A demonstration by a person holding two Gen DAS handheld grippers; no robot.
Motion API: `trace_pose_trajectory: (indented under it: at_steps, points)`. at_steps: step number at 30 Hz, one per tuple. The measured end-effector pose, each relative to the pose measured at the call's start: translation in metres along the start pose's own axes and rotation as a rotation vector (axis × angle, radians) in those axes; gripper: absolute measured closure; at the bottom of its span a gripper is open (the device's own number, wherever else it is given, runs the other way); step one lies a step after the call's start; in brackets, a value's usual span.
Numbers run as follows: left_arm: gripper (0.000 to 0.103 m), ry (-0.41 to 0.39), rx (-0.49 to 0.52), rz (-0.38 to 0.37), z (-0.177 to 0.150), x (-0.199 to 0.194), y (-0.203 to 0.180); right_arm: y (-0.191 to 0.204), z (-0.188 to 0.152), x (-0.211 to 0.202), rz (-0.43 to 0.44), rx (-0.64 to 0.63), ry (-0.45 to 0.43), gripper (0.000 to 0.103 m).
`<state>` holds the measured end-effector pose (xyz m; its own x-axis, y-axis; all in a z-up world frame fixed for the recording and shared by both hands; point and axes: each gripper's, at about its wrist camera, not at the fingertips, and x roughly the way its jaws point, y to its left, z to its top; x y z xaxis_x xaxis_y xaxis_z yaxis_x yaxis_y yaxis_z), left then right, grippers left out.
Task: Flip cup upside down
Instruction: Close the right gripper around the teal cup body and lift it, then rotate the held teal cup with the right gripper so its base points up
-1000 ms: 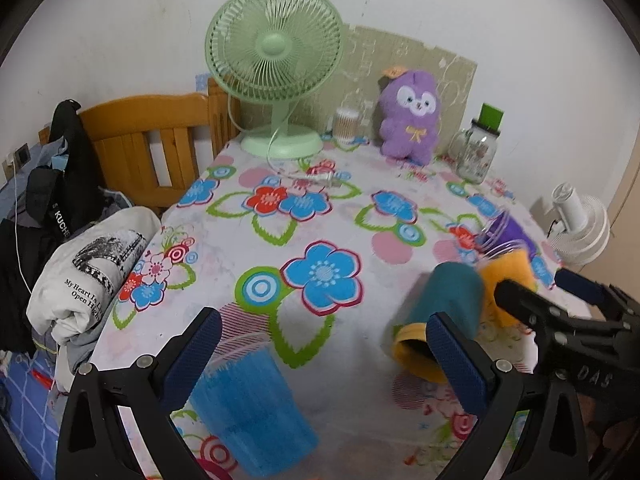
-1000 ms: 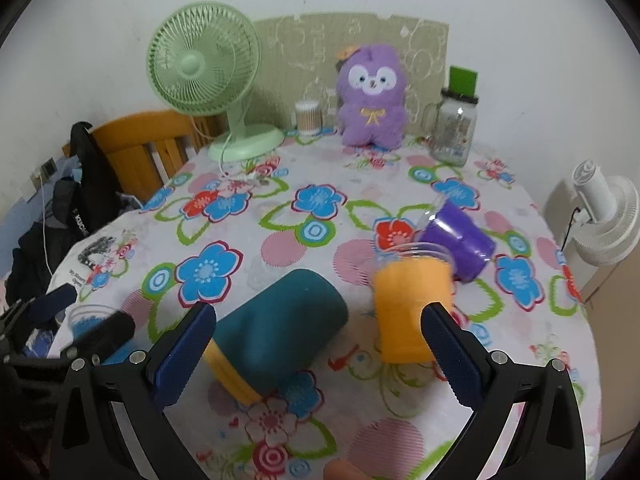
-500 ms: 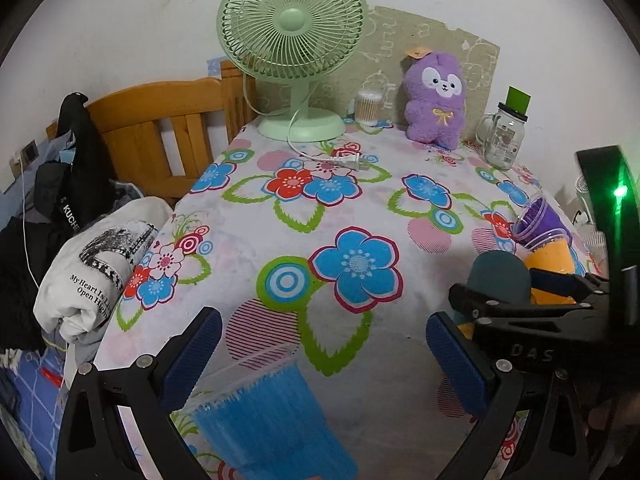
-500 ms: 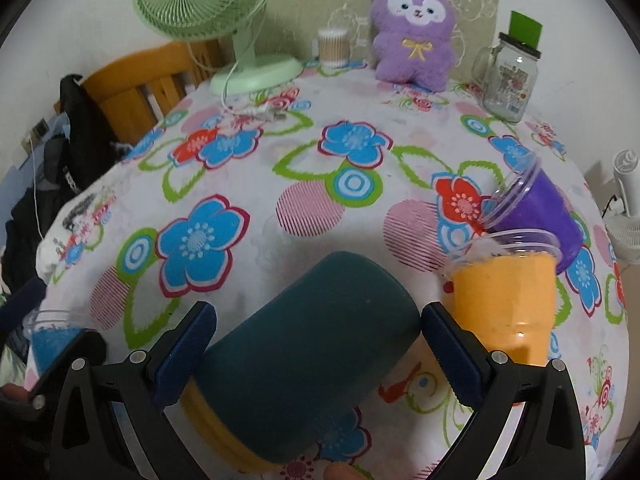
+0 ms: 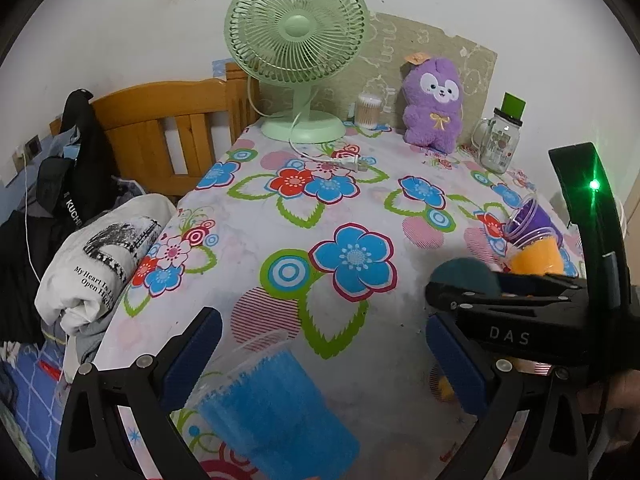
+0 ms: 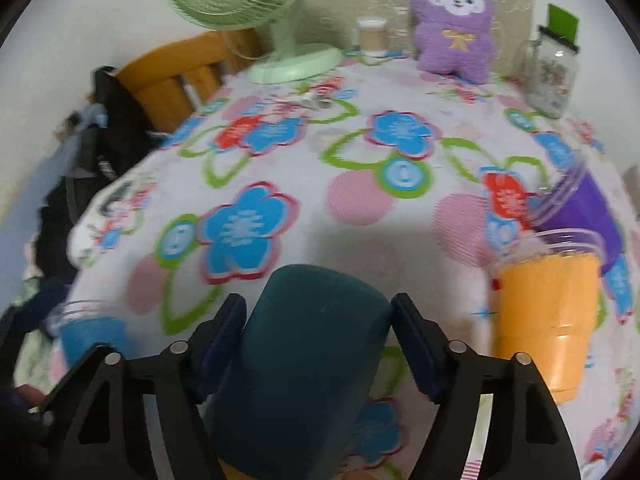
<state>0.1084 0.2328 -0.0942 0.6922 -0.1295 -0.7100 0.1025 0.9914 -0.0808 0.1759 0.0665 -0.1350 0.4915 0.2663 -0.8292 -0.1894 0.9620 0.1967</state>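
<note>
A dark teal cup with a yellow rim lies on its side on the flowered tablecloth, its closed base pointing away from me. My right gripper has closed in around it, both blue pads against its sides. In the left wrist view the teal cup shows behind the right gripper's black body. My left gripper is open and empty, above a blue cup standing near the table's front edge.
An orange cup stands upright right of the teal cup, a purple cup lies on its side behind it. A green fan, plush toy, glass jar and swab jar line the back. A wooden chair with clothes stands left.
My right gripper moved forward and down over the teal cup and its jaws narrowed onto the cup's sides. The left gripper shifted slightly; the right gripper now fills more of its view.
</note>
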Motion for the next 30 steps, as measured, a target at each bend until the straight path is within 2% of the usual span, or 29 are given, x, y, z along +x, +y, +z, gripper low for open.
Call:
trace_pose_trajectory:
  at_steps: [7,14,24,27,29,30]
  points:
    - [0.000,-0.005,-0.021,0.011,-0.005,-0.013,0.007,0.013,-0.007,-0.007,0.068,-0.018,0.009,0.030]
    - [0.000,-0.014,-0.030,0.000,-0.009,-0.023,0.008,0.016,-0.018,-0.031,0.122,-0.019,0.002,0.030]
    - [0.000,0.012,-0.016,-0.017,-0.022,-0.028,0.003,0.014,-0.045,-0.023,0.123,-0.029,0.082,0.030]
    - [0.000,0.030,-0.015,-0.025,-0.025,-0.024,0.000,0.008,-0.044,-0.026,0.099,0.002,0.074,0.022]
    - [0.000,0.031,-0.013,-0.022,-0.026,-0.024,-0.001,0.004,-0.042,-0.031,0.058,0.013,0.048,0.006]
    - [0.000,0.028,-0.013,-0.026,-0.025,-0.026,-0.001,0.002,-0.041,-0.036,0.061,0.021,0.033,0.005]
